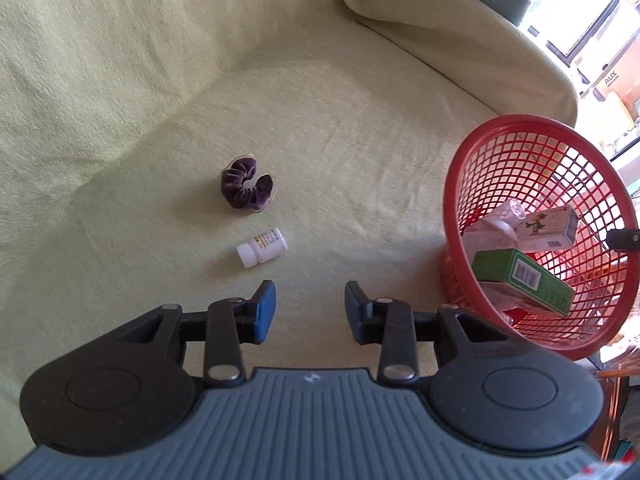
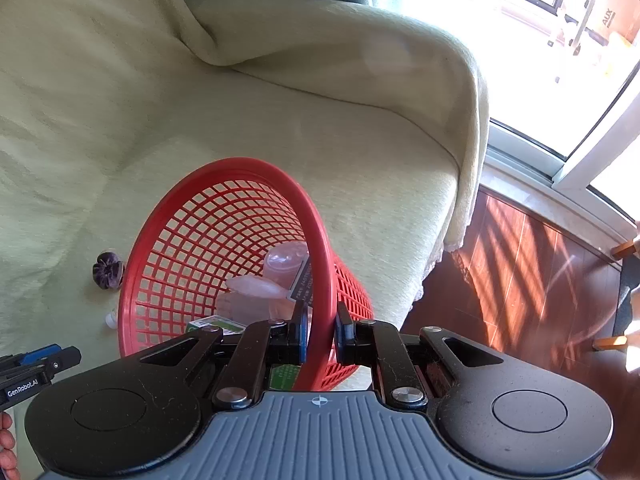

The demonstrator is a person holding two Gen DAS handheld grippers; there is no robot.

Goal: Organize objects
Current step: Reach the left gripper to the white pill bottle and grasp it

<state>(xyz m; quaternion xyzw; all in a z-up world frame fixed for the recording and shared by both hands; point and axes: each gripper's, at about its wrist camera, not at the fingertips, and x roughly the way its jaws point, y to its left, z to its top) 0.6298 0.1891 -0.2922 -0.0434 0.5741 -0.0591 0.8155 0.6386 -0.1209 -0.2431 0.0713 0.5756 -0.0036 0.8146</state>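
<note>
A red mesh basket (image 1: 516, 168) stands tilted on the sofa at the right, holding a green box (image 1: 520, 276), a white box (image 1: 550, 228) and clear plastic items. My right gripper (image 2: 322, 332) is shut on the basket rim (image 2: 320, 240). A white pill bottle (image 1: 262, 248) lies on its side just beyond my left gripper (image 1: 310, 308), which is open and empty. A purple scrunchie (image 1: 247, 185) lies farther back. In the right wrist view the scrunchie (image 2: 107, 270) shows left of the basket, and the bottle's cap (image 2: 111, 320) peeks out by the rim.
A pale green cover drapes the sofa seat (image 1: 340, 128), backrest and armrest (image 2: 360, 52). Wooden floor (image 2: 520, 280) lies past the seat's right edge, beneath a bright window (image 2: 520, 0). A person's hand (image 2: 6, 448) shows at the lower left.
</note>
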